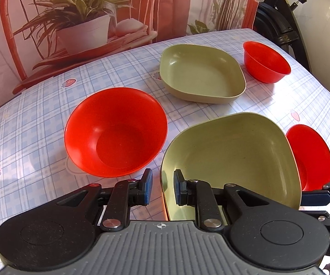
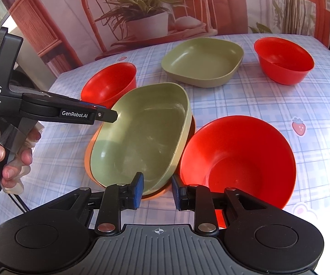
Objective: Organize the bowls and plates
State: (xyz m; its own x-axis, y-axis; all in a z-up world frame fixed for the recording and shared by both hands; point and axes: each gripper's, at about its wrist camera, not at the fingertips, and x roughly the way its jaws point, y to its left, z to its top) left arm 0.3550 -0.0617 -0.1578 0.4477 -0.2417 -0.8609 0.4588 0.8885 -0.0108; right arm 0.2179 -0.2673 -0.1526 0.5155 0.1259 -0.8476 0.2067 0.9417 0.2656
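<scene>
A near green square plate point(image 1: 233, 158) point(image 2: 142, 137) rests on an orange plate point(image 2: 89, 160) whose rim shows beneath it. My left gripper point(image 1: 162, 189) straddles the green plate's near left rim with a gap between its pads; it also shows in the right wrist view point(image 2: 112, 115) at the plate's far left edge. My right gripper point(image 2: 157, 191) is open, its jaws either side of the green plate's near rim, next to a red bowl point(image 2: 238, 162) point(image 1: 311, 158). Another red bowl point(image 1: 115, 131) point(image 2: 110, 83) sits to the left. A second green plate point(image 1: 201, 73) point(image 2: 202, 60) and a far red bowl point(image 1: 266, 61) point(image 2: 284, 59) stand behind.
The table point(image 1: 39, 114) has a blue plaid cloth with strawberries. A printed backdrop with a potted plant point(image 1: 85, 23) hangs behind it. A black stand point(image 1: 281, 18) is at the far right. The table edge falls away at the left in the right wrist view point(image 2: 50, 87).
</scene>
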